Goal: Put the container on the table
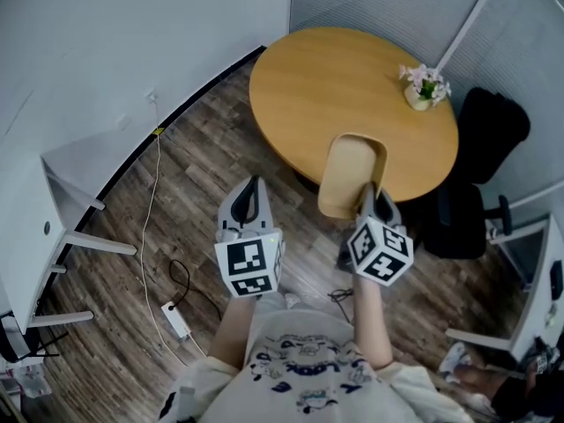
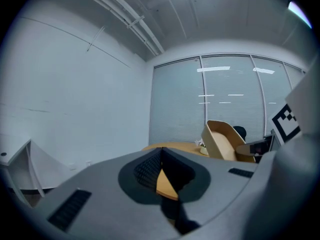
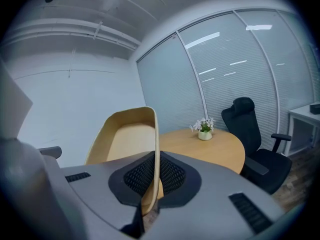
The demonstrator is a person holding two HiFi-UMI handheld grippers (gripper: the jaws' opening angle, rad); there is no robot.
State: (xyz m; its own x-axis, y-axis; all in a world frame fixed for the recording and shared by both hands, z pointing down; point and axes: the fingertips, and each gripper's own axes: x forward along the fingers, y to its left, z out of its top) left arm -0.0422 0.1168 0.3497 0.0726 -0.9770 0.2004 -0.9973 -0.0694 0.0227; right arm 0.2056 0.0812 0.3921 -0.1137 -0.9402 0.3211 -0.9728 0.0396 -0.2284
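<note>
Right gripper (image 1: 374, 197) is clamped on one side wall of the tan container (image 1: 351, 173), jaws closed down onto the thin wall. Container is in the air, tipped up, its open side towards the left gripper (image 1: 252, 197); from above it overlaps the near edge of the round table (image 1: 335, 77), not resting on it. Left gripper hangs just beside it, jaws together at the tips, holding nothing. Flower pot (image 1: 424, 87) sits by the table's far right edge.
</note>
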